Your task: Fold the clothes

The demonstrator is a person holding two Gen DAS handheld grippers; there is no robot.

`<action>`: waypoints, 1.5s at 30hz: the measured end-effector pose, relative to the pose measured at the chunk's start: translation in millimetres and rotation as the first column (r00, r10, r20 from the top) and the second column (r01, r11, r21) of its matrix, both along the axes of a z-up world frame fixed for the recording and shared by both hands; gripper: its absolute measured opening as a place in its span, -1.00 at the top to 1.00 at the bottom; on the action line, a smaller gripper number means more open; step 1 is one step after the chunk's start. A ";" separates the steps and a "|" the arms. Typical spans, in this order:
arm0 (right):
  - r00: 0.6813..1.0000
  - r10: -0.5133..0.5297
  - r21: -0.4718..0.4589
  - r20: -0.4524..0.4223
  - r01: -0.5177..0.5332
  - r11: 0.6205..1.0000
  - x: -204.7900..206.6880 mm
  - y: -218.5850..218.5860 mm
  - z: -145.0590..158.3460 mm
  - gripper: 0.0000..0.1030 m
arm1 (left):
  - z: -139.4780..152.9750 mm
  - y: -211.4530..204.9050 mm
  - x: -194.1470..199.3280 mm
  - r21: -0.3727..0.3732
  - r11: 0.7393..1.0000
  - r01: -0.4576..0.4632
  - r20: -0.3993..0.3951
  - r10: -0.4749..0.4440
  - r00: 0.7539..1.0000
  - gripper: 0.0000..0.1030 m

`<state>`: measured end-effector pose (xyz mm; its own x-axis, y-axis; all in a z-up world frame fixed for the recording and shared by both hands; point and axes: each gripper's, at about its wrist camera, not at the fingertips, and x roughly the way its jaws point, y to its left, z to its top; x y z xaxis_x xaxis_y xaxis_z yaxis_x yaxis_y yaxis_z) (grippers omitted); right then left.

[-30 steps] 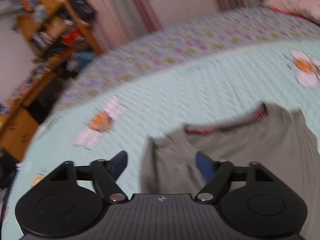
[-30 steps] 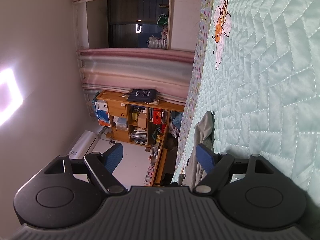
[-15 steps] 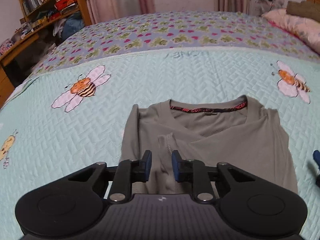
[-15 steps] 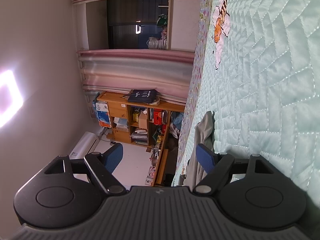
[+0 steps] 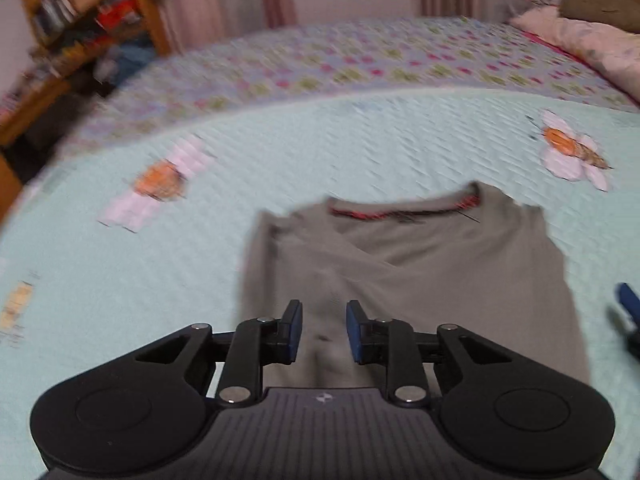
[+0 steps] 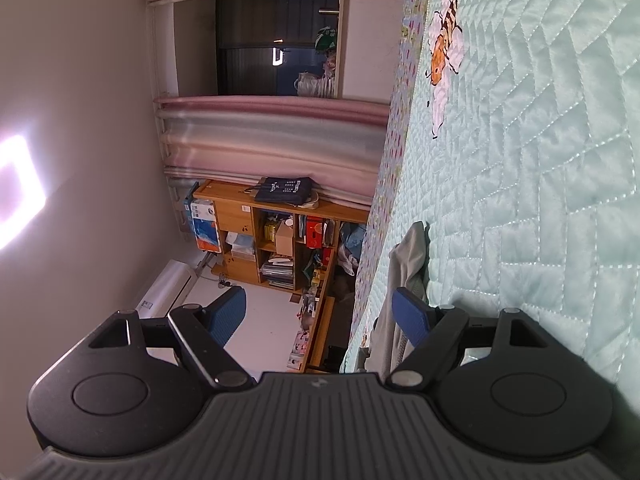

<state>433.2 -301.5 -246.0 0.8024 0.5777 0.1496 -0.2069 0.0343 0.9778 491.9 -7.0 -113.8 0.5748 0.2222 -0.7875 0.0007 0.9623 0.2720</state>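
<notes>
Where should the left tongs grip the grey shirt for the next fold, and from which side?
Probably the near hem of the grey shirt, coming from the near side: it lies flat with the collar away, and the left tongs hang part-open above that hem.

We are in a home bedroom — a bed under a mint quilted bedspread stitched with bees, pink pillows at its far right. Pink curtains hang along the far wall, and a cluttered wooden bookshelf stands far left — an air conditioner beside it.
</notes>
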 end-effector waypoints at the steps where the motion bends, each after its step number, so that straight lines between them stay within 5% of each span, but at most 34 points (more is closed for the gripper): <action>1: 1.000 0.000 0.000 0.000 0.000 1.000 0.0 -0.4 -0.2 -0.57 | -1.4 0.2 0.4 -0.009 1.000 -0.002 -0.008 0.002 1.000 0.45; 4: 1.000 0.002 -0.003 0.000 -0.002 1.000 -0.3 -1.1 -0.2 -0.57 | -5.6 0.9 1.5 -0.036 0.999 -0.009 -0.032 0.008 0.999 0.19; 6: 1.000 0.002 -0.003 0.000 -0.002 1.000 -0.9 -1.5 0.0 -0.57 | -6.1 -0.2 0.3 -0.029 0.999 -0.014 -0.039 0.013 0.999 0.36; 8: 1.000 0.003 -0.003 0.000 -0.003 1.000 -1.2 -1.9 -0.1 -0.57 | 2.8 -6.0 -8.0 0.054 0.998 -0.020 -0.005 0.020 1.000 0.39; 12: 1.000 0.003 0.005 0.000 -0.003 1.000 -1.5 -3.1 -1.2 -0.57 | 18.3 -2.6 -12.0 -0.083 0.996 0.027 0.013 -0.026 1.000 0.29; 15: 1.000 0.005 0.009 0.000 -0.005 1.000 -1.8 -3.7 -1.9 -0.57 | -9.3 -10.3 2.5 -0.028 1.000 0.010 -0.110 -0.013 0.994 0.18; 19: 1.000 0.007 0.013 0.001 -0.007 1.000 -1.7 -4.9 -2.9 -0.57 | 7.7 -24.5 -6.7 0.026 1.000 0.011 -0.009 -0.011 1.000 0.33; 23: 1.000 0.007 0.014 0.000 -0.007 1.000 -1.7 -5.7 -2.9 -0.57 | 33.6 -48.4 -10.7 -0.036 0.993 0.108 0.087 -0.105 0.991 0.32; 27: 1.000 0.007 0.014 0.002 -0.008 1.000 -2.1 -5.1 -4.7 -0.57 | 12.6 -73.6 13.5 -0.209 0.961 0.181 -0.010 -0.187 0.982 0.29; 30: 1.000 0.010 0.016 0.002 -0.010 1.000 -1.7 -5.2 -5.6 -0.57 | -20.7 -86.1 38.7 -0.180 0.977 0.117 -0.057 -0.129 0.990 0.22; 34: 1.000 0.012 0.020 0.002 -0.012 1.000 -0.3 -5.2 -4.7 -0.57 | -13.5 -72.3 50.4 -0.243 0.970 0.008 -0.008 -0.010 1.000 0.26; 41: 1.000 0.010 0.027 0.004 -0.010 1.000 -0.7 -4.7 -5.1 -0.57 | 28.0 -74.0 45.7 -0.361 0.928 0.095 0.127 -0.052 0.991 0.30; 45: 1.000 0.010 0.029 0.006 -0.010 1.000 -0.7 -4.2 -5.3 -0.57 | 15.4 -93.3 70.4 -0.328 0.935 0.135 0.078 -0.116 0.990 0.32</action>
<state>432.5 -305.7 -251.3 0.7958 0.5809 0.1708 -0.2127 0.0042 0.9771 562.3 -100.3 -98.3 0.6269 -0.1230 -0.7693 0.1210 0.9908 -0.0598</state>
